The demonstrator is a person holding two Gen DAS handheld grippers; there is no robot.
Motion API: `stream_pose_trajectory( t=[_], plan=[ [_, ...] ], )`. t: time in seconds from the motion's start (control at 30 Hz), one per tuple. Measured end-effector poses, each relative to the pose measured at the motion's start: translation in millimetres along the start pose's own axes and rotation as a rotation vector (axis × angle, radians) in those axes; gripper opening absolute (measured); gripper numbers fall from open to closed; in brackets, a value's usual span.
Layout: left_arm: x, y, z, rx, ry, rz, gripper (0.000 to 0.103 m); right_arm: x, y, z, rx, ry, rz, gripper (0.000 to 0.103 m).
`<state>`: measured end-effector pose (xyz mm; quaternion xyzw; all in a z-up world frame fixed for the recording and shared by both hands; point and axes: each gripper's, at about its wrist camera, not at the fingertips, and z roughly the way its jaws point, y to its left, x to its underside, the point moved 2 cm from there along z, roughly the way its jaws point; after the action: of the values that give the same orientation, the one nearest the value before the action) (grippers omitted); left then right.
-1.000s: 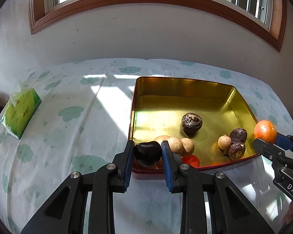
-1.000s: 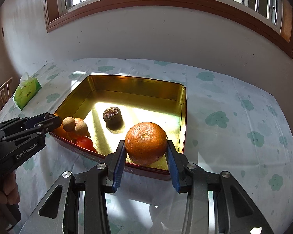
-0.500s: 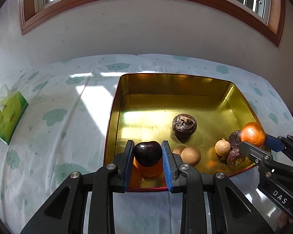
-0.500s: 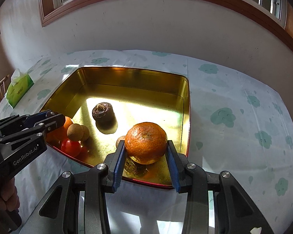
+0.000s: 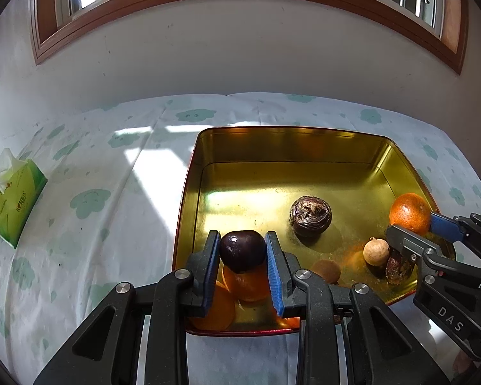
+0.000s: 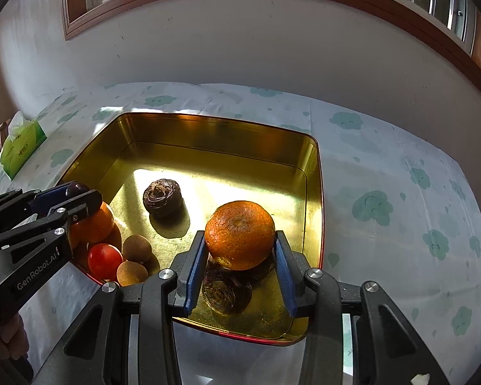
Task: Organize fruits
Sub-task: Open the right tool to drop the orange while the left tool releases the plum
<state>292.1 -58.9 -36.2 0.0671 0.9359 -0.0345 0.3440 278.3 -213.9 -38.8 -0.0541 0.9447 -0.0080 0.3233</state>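
Observation:
My left gripper (image 5: 242, 258) is shut on a dark purple round fruit (image 5: 242, 250), held over the near left corner of a gold tin tray (image 5: 288, 144), above an orange (image 5: 247, 284) that lies inside. My right gripper (image 6: 240, 256) is shut on an orange (image 6: 240, 235), held over the tray's near right part (image 6: 314, 192), above a wrinkled dark fruit (image 6: 223, 290). Another wrinkled dark fruit (image 5: 310, 215) rests mid-tray. Small brown round fruits (image 6: 137, 248) and a red fruit (image 6: 105, 260) lie near the front. The left gripper (image 6: 77, 195) also shows in the right wrist view.
A green tissue pack (image 5: 14, 202) lies at the table's left. The table carries a white cloth with green cloud prints (image 6: 400, 192). A white wall and a wood-framed window stand behind. A hand (image 6: 6, 343) holds the left gripper's handle.
Both grippers have moved forward and slightly down over the tray with their fruits still held. The tray now looks nearer, and the fruits lie more directly beneath the fingers.

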Motion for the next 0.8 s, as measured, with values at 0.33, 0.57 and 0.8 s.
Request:
stream_pose_trajectory(
  t=[0.33, 0.57, 0.8],
  plan=[
    [-1.7, 5.0, 0.2, 0.005, 0.011, -0.017, 0.03, -7.4, -4.6, 4.8, -0.002, 0.011, 0.023, 0.039],
    [-0.7, 1.3, -2.5, -0.011, 0.007, -0.005, 0.03, -5.7, -5.5, 2.9, -0.006, 0.012, 0.028, 0.04],
    [0.4, 0.6, -9.5, -0.015, 0.003, -0.003, 0.03, -4.8, -0.8, -1.9, -0.008, 0.006, 0.017, 0.044]
  ],
)
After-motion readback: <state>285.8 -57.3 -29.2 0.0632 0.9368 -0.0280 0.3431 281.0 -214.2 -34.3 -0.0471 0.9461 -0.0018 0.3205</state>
